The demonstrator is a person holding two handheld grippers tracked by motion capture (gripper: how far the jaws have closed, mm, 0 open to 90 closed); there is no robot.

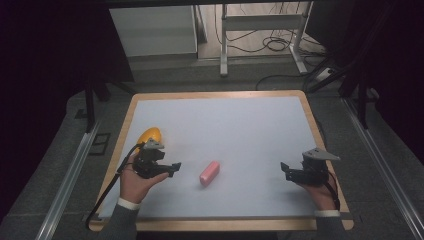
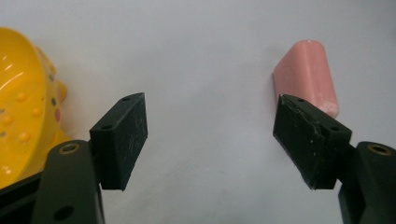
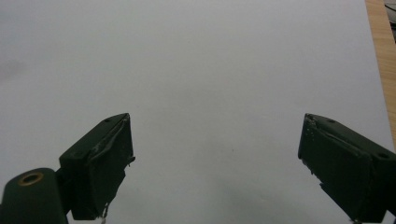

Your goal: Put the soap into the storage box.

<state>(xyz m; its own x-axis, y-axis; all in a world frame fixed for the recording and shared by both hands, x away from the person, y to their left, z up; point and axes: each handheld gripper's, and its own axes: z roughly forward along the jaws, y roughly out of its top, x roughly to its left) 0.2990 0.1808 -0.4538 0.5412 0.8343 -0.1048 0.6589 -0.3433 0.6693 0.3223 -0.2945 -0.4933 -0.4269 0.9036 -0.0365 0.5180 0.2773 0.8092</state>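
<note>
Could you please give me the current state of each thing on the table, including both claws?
Left claw: open, holding nothing, low over the white mat.
Right claw: open, holding nothing, over bare mat.
Pink block: lying flat on the mat, untouched, between the two claws and nearer the left one.
Yellow object: resting on the mat at its left edge, just behind the left claw, not gripped.
White mat: flat on the wooden board.

Pink rounded block (image 1: 209,173), lying flat and slanted, near the white mat's front middle
</note>
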